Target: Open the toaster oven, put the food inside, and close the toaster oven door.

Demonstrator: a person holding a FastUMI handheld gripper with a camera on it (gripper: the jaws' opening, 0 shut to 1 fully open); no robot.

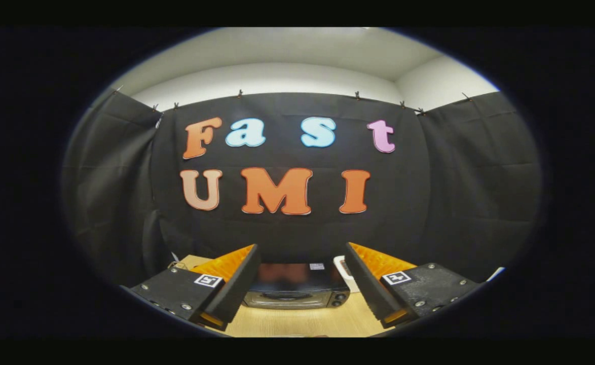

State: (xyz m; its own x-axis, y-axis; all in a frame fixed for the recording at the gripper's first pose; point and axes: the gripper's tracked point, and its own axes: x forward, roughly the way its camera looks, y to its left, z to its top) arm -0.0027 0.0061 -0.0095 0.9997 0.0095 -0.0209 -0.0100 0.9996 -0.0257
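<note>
A dark toaster oven [295, 289] stands on the wooden table [302, 322], seen from above and in front, framed in the gap between my fingers and well beyond their tips. Its glossy top faces me and its front with the door and knobs shows below; the door looks closed. My gripper [301, 256] is open, held high above the table, with nothing between its fingers. A small reddish bit shows on the table at the near edge, too little of it to tell what it is.
A white object [344, 272] sits just right of the oven, partly behind my right finger. Black cloth walls close in the booth behind and on both sides. Bare wooden tabletop lies in front of the oven.
</note>
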